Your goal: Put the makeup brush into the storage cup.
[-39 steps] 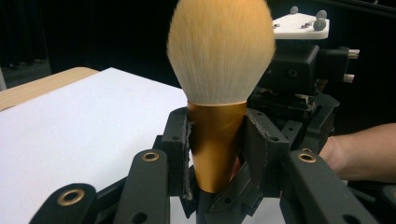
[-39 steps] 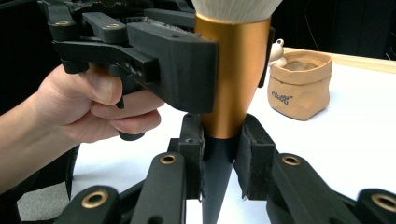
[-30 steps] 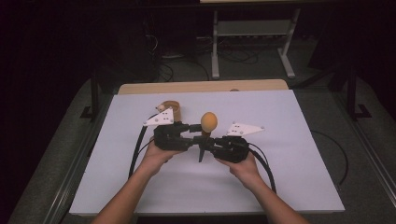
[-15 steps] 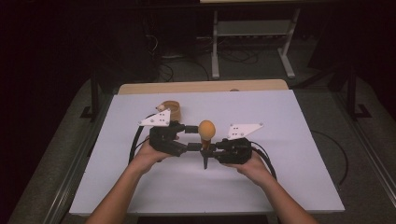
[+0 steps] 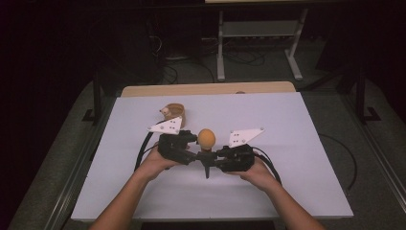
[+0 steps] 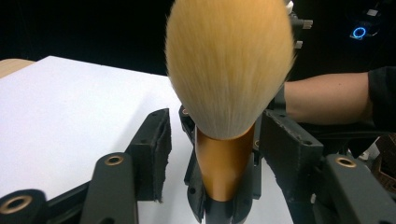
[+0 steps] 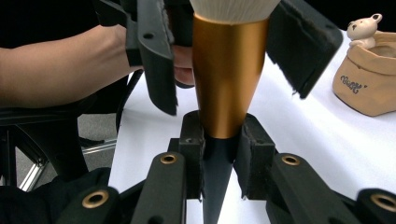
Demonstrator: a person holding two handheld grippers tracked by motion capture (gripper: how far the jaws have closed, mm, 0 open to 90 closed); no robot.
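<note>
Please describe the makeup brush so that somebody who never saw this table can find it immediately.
On the white table, look between the person's two hands near the front edge. The makeup brush stands upright there, clamped by the right tool. Its round golden-orange bristle head, copper ferrule and black pointed handle distinguish it from the tan pouch behind.

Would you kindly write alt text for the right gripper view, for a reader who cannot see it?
A makeup brush stands upright, clamped at the base of its gold ferrule by the right gripper. The left gripper flanks the ferrule higher up, pads apart from it. A tan pouch with a small bear figure sits on the white table.
</note>
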